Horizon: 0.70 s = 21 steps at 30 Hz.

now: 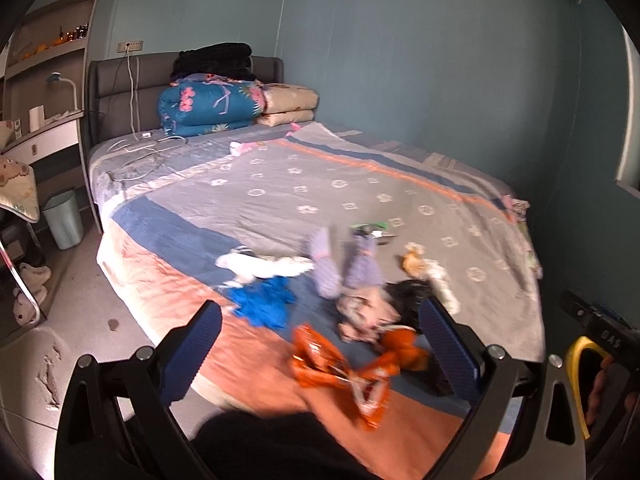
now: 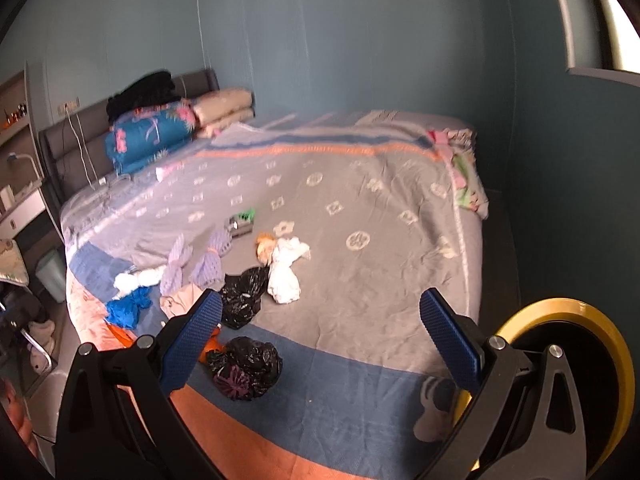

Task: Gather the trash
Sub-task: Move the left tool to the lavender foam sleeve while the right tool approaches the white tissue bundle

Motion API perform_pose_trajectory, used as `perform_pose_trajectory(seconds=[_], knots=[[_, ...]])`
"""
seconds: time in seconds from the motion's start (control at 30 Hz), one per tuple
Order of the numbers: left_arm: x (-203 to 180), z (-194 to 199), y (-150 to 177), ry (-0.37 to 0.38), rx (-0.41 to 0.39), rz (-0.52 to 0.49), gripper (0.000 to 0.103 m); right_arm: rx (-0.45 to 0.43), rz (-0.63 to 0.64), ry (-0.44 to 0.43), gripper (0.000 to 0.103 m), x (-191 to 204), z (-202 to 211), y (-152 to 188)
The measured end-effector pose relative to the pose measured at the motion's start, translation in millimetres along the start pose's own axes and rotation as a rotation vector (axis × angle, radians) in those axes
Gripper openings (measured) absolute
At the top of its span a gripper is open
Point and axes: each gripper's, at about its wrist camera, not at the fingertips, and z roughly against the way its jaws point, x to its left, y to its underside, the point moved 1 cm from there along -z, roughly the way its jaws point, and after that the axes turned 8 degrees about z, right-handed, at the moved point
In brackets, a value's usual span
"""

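Trash is scattered on the near half of the bed (image 2: 360, 184): an orange wrapper (image 1: 320, 356) nearest the left gripper (image 1: 320, 344), a black bag (image 2: 248, 364) nearest the right gripper (image 2: 320, 340). Both jaws are held wide and empty. Crumpled tops should be pinched, bedding avoided

Both grippers are showing black frames with silver screws — the fingers (image 1: 202, 344) are wearing blue, dimpled pads (image 2: 450, 340).
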Motion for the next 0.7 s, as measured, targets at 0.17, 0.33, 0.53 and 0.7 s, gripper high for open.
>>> perform_pose_trajectory(seconds=[0.17, 0.33, 0.53, 0.7], knots=[[34.6, -39.8, -18.2, -0.024, 0.031, 0.006, 0.095, 0.052, 0.048, -0.014, 0.095, 13.0, -41.9, -8.7], [72.1, -82.8, -30.5, -0.002, 0.099, 0.078, 0.095, 0.112, 0.034, -0.042, 0.095, 17.9, -79.4, -18.4], [97.1, -128.6, -39.5, -0.003, 0.166, 0.120, 0.095, 0.156, 0.043, -0.059, 0.095, 26.5, -120.6, -26.2], [87.3, -153.0, -47.5, 0.015, 0.162, 0.062, 0.095, 0.202, 0.047, -0.058, 0.095, 30.2, -154.1, -31.3]])
